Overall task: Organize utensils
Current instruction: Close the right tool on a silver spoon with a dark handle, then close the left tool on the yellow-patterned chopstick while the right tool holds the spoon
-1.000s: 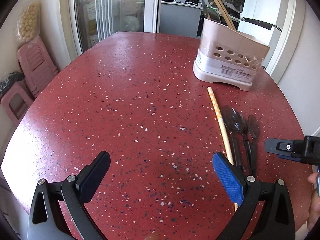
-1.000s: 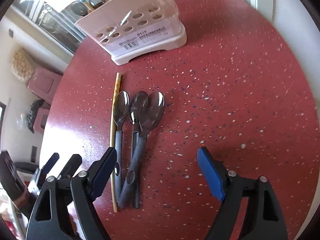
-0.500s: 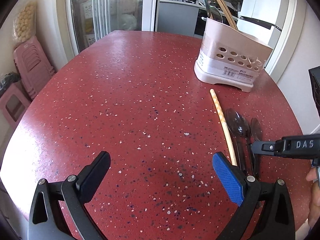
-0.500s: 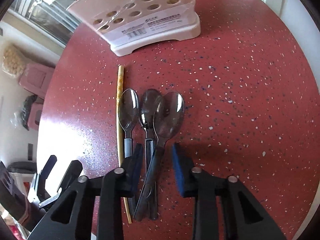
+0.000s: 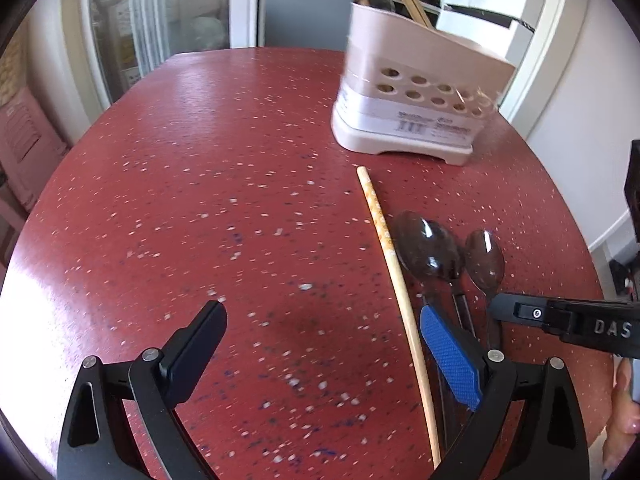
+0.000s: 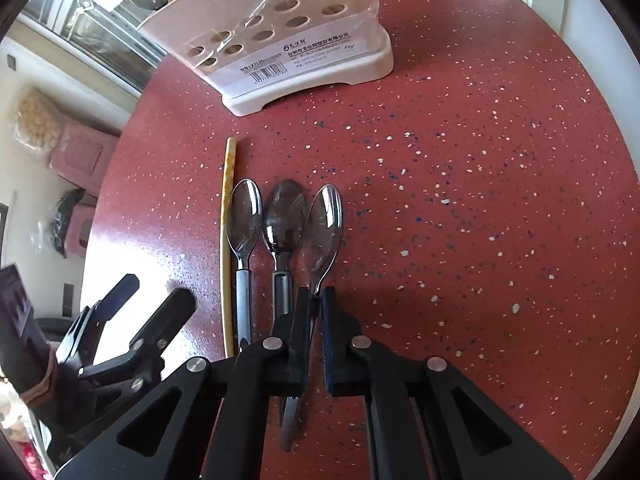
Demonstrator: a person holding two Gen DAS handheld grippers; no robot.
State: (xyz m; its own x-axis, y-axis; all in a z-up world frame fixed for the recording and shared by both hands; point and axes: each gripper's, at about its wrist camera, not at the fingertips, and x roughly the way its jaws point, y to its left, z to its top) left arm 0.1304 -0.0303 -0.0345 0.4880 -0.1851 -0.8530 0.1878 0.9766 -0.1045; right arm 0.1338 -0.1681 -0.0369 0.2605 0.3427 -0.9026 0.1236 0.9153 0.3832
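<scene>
my right tongs (image 6: 315,300) have just been closing and now pinch the neck of the rightmost clear plastic spoon (image 6: 325,224), low centre of the frame on the red speckled worktop (image 6: 480,200). two more spoons and a pale chopstick (image 6: 228,240) remain. the beige perforated holder (image 6: 288,32), upper left, already has utensils; its label is illegible. my left tongs (image 5: 320,344) gape empty.

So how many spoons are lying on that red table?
3, side by side right of the chopstick: left spoon, middle spoon, and right spoon, whose handle the right tongs pinch. More stand in the holder, partly hidden.
</scene>
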